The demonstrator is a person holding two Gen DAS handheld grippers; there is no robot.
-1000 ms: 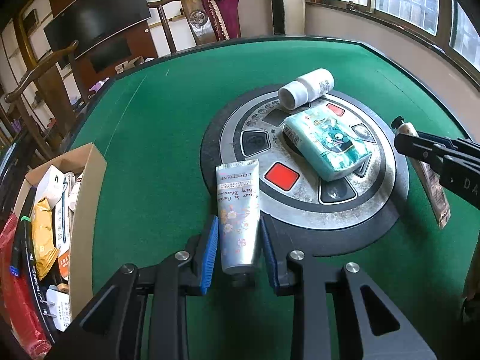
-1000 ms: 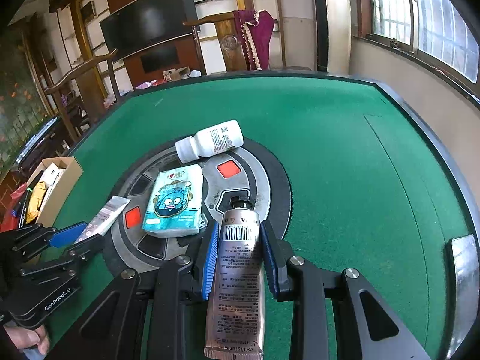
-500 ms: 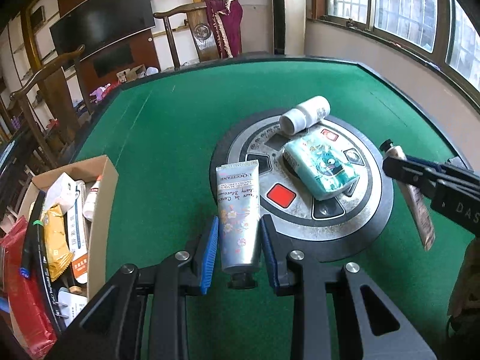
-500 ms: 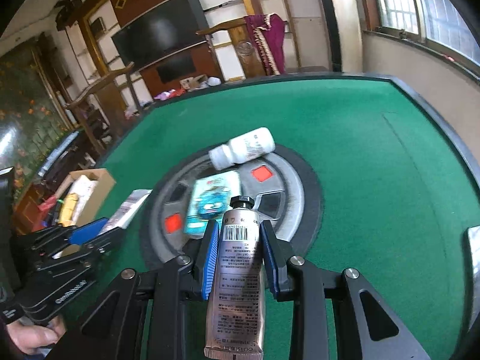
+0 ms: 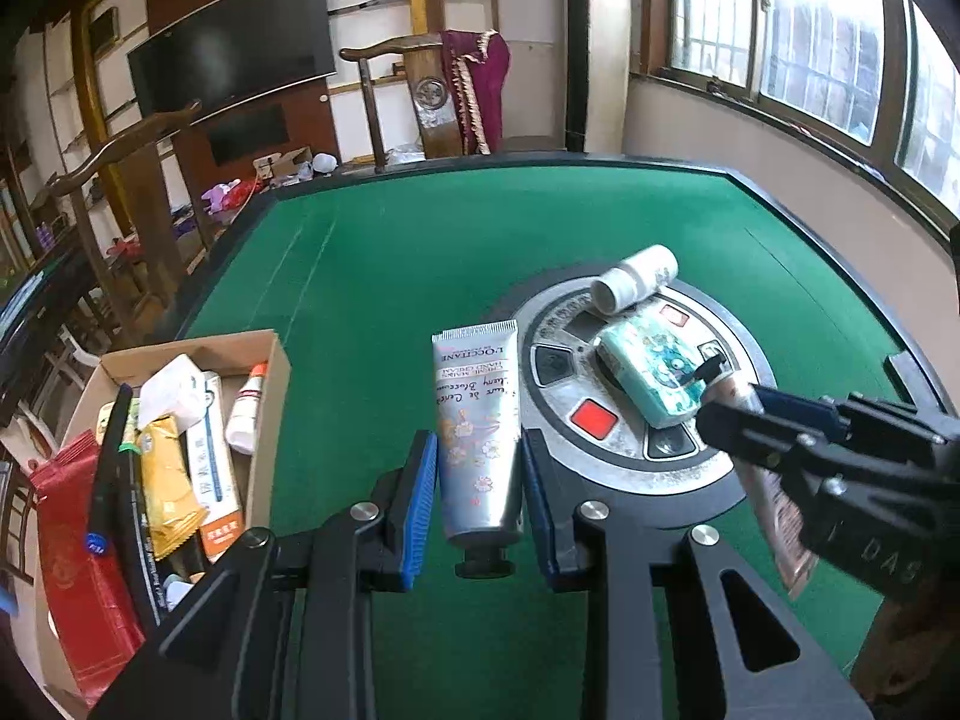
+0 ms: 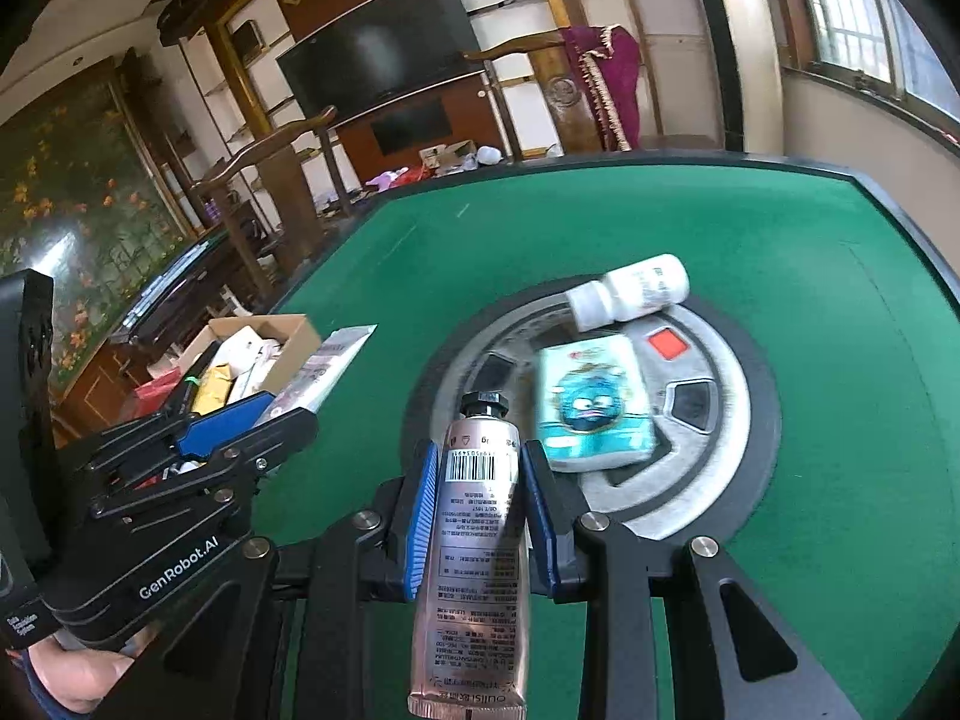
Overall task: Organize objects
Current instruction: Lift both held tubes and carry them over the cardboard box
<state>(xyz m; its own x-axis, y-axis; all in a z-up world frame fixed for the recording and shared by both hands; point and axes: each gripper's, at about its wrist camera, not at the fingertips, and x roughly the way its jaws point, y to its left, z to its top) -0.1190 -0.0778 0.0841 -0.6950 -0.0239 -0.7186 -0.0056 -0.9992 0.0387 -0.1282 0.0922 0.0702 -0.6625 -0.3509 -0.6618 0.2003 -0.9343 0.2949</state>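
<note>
The left gripper (image 5: 479,489) pinches a floral hand-cream tube (image 5: 477,432) between its blue pads, black cap toward the camera, flat crimped end pointing up the frame. The right gripper (image 6: 478,507) clamps a glossy metallic tube (image 6: 473,546), black cap forward, barcode up, crimp hanging at the bottom edge. Both tilt down over the green felt table (image 5: 384,276). At centre right of the left view, a round grey metal disc (image 5: 561,441) carries a soft teal tissue pack (image 5: 651,375) and a white plastic bottle (image 5: 636,285) lying on its side. A cardboard box (image 5: 267,420), lower left, is crammed with packets
</note>
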